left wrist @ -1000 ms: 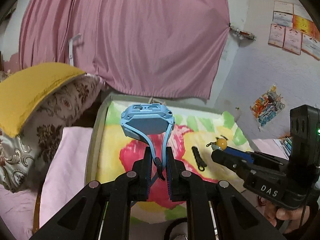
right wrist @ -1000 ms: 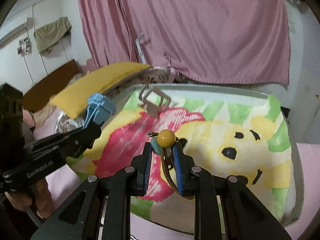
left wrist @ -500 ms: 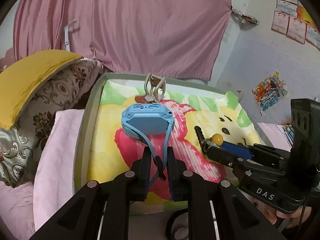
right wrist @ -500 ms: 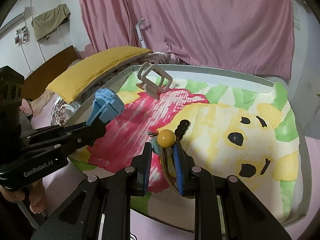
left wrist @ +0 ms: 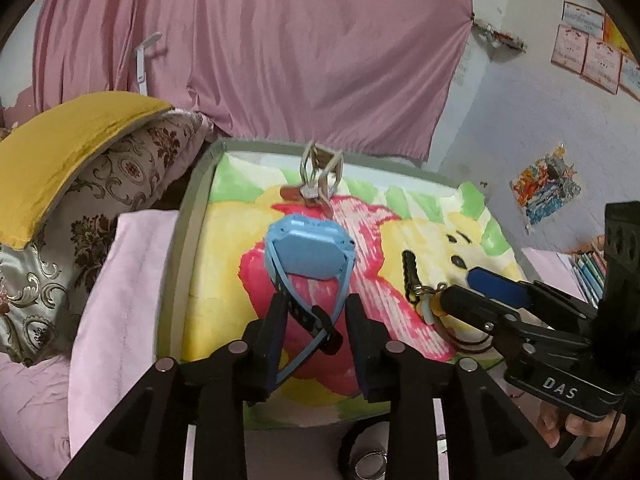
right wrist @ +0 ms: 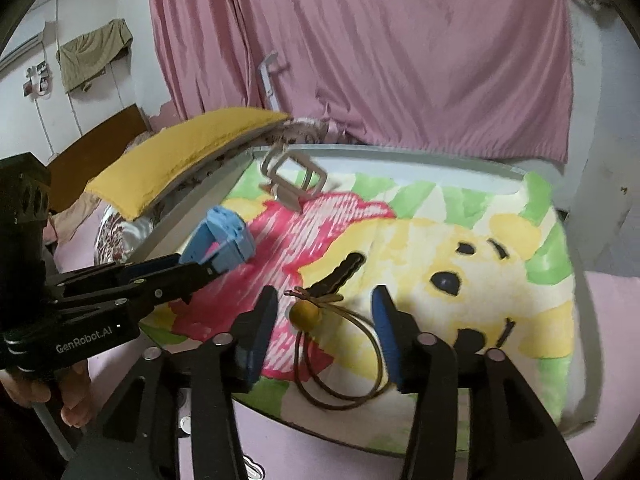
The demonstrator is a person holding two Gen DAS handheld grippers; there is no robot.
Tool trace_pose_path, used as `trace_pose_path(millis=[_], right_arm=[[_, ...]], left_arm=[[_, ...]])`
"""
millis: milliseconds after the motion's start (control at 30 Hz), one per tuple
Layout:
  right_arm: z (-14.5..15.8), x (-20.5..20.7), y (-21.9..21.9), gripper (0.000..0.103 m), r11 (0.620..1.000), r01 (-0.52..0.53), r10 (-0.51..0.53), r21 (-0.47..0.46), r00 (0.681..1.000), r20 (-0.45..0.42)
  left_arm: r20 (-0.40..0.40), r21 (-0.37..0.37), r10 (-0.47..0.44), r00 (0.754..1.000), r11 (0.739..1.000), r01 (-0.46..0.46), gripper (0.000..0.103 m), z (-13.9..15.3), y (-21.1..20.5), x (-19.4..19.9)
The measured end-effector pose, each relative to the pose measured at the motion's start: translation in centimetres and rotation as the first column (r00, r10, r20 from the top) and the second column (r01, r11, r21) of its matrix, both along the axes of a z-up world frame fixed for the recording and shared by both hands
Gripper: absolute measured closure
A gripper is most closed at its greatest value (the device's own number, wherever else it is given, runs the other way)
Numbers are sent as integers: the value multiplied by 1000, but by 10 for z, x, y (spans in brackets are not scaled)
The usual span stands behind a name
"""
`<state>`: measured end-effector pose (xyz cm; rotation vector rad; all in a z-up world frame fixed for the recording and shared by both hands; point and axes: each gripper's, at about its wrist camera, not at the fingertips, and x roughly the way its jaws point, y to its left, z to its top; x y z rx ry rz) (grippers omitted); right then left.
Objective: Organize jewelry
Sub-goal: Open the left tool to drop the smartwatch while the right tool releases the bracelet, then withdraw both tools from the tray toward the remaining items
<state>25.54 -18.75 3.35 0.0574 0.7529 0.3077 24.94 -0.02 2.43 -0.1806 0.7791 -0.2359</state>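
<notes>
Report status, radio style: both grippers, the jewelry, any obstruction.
Left gripper open, blue watch loose between fingers. Right gripper open, bead bracelet on the mat. Black hair clip just ahead.

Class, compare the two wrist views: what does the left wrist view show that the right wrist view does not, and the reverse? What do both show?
Left only: posters on the wall, pencils at right, and the watch's strap lying between the open left hand-held gripper.

Right only: hanging cloth, wooden headboard, and the necklace's full loop between the open right hand-held gripper.

Both: curtain, bear mat, stand, black clip, yellow cushion.
</notes>
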Motion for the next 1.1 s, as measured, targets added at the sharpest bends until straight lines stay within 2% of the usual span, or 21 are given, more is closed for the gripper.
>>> trace_pose_path(millis=[133,200,233,267,333,400,467,567,733,1100], right_arm=[[13,-13,-7,39,999,32,-33,13,997,73],[21,-22,-14,30,998,39,-44,48,993,110],[26,-29,-17,23,997,43,-52,68,990,133],[30,-37,-20,20,996,47,-59,82,985,162],[37,-51,-25,6,994,58,-76,88,975,208],[44,-66,-27,2,993,75,-95,88,962,257],[49,-79,-31,2,993,71,-97,96,951,294],[56,-99,-35,2,993,68,-97,98,936,337],[62,-128,-45,2,994,54,-88,98,921,381],[64,-180,-60,2,1000,19,-23,16,920,391]], left_arm=[[70,-13,22,997,1000,-21,61,12,4,-12],[114,-15,35,993,999,-33,48,19,7,-22],[146,-23,47,988,999,-44,35,24,9,-30],[176,-34,59,983,998,-54,28,28,11,-38],[224,-44,68,972,997,-59,25,34,13,-51],[249,-33,69,966,997,-63,18,39,13,-63],[280,-29,81,957,997,-75,5,42,13,-75],[339,-36,87,937,996,-79,1,47,12,-96],[388,-21,72,919,997,-69,1,51,5,-121],[421,5,26,907,1000,-31,1,43,-7,-172]])
